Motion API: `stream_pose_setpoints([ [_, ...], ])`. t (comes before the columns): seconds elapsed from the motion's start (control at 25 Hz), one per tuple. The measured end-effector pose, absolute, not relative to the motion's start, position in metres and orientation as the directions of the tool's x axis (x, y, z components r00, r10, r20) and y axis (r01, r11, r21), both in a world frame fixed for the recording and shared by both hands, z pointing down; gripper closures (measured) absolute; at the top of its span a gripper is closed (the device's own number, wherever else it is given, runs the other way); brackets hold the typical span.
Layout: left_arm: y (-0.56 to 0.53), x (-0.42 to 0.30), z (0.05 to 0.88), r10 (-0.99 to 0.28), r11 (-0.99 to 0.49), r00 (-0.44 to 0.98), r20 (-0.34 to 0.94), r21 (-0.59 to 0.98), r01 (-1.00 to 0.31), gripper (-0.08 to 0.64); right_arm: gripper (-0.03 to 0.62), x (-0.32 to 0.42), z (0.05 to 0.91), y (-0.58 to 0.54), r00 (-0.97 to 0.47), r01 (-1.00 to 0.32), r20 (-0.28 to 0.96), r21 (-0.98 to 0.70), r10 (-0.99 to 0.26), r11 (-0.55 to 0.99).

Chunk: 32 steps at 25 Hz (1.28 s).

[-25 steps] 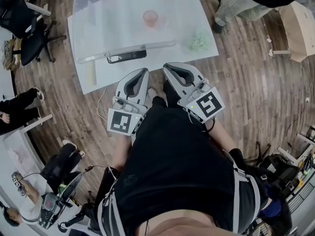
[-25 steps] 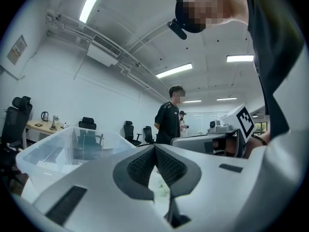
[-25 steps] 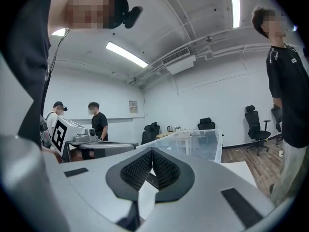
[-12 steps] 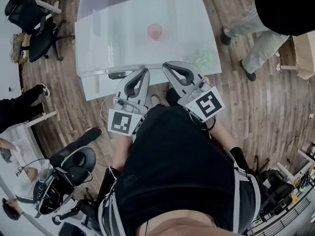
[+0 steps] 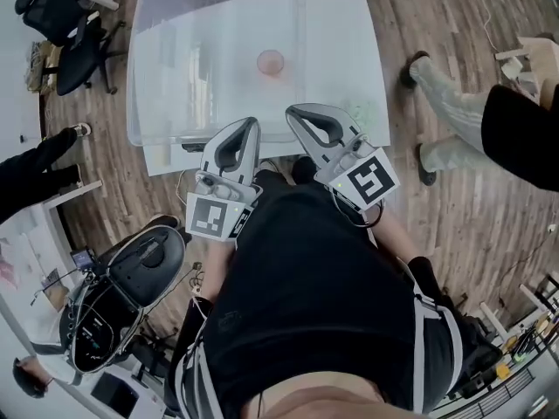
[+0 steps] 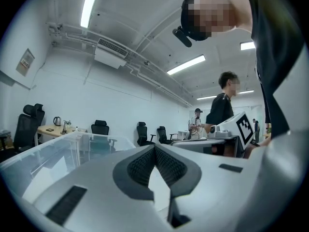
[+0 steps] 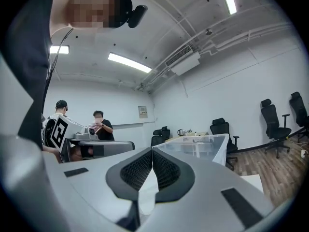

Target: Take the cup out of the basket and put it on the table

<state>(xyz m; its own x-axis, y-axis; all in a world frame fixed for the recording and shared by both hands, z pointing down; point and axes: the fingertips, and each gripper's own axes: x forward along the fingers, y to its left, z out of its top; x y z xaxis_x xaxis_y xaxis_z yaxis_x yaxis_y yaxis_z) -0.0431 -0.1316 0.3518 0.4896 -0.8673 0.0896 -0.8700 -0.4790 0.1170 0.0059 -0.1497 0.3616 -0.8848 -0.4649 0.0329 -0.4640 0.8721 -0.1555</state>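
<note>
Approach stage: left gripper [image 5: 251, 123], right gripper [image 5: 293, 111], jaws together, empty, at near wall of basket [image 5: 144, 103]; cup [image 5: 271, 61] inside, untouched. Next, likely: part one pair, reach over wall.

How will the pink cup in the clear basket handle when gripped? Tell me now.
The cup looks small and translucent, so it is probably light, thin plastic that may flex if squeezed. It seems to stand upright, unsupported, in the basket, so a sideways nudge could tip it.
</note>
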Motion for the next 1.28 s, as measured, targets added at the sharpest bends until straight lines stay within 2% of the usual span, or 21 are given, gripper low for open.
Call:
stream_pose_setpoints([
  [0.52, -0.154, -0.054, 0.351, -0.851, -0.507, 0.516, 0.102, 0.100, -0.856, 0.541, 0.574, -0.003, 0.367, -0.173, -0.861, -0.507, 0.067, -0.171, -0.504, 0.845],
  [1.04, -0.162, -0.091, 0.350, -0.811, -0.569, 0.579, 0.085, 0.115, -0.814, 0.541, 0.574, -0.041, 0.366, -0.178, -0.827, -0.561, 0.104, -0.105, -0.552, 0.821],
  [1.24, -0.161, -0.103, 0.349, -0.813, -0.566, 0.577, 0.076, 0.125, -0.815, 0.541, 0.570, -0.056, 0.374, -0.189, -0.830, -0.521, 0.218, 0.022, -0.513, 0.853],
  [1.28, -0.161, -0.107, 0.349, -0.815, -0.564, 0.575, 0.074, 0.130, -0.815, 0.541, 0.543, -0.061, 0.378, -0.192, -0.826, -0.506, 0.258, 0.054, -0.501, 0.861],
])
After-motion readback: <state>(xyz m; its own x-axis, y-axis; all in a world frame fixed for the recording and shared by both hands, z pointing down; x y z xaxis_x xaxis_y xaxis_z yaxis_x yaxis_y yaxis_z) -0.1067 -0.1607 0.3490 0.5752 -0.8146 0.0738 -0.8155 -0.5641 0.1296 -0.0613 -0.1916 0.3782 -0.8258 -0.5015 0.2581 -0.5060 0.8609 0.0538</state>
